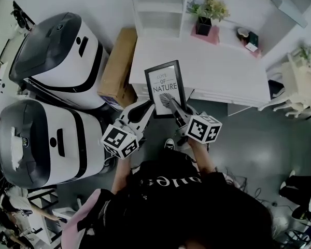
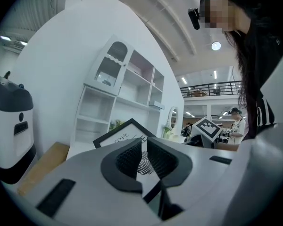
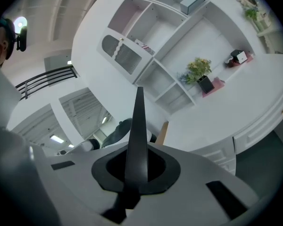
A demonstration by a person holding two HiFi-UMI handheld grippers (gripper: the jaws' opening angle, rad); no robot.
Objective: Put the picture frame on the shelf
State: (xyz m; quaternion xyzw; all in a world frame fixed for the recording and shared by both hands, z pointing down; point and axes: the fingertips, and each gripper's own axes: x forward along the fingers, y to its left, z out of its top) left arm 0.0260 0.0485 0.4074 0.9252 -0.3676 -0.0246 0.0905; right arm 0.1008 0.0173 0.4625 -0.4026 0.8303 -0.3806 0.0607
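Frame [image 1: 165,88] held aloft before the shelf [image 1: 159,8], right gripper [image 1: 175,108] clamped on its thin edge, left gripper [image 1: 147,109] narrow at the lower corner: looks light, stiff, likely glass-fronted, so grip the rim

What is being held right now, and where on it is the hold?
The picture frame, by its bottom end: the left gripper jaws are on the lower left corner, and the right gripper jaws are shut on the lower right corner.
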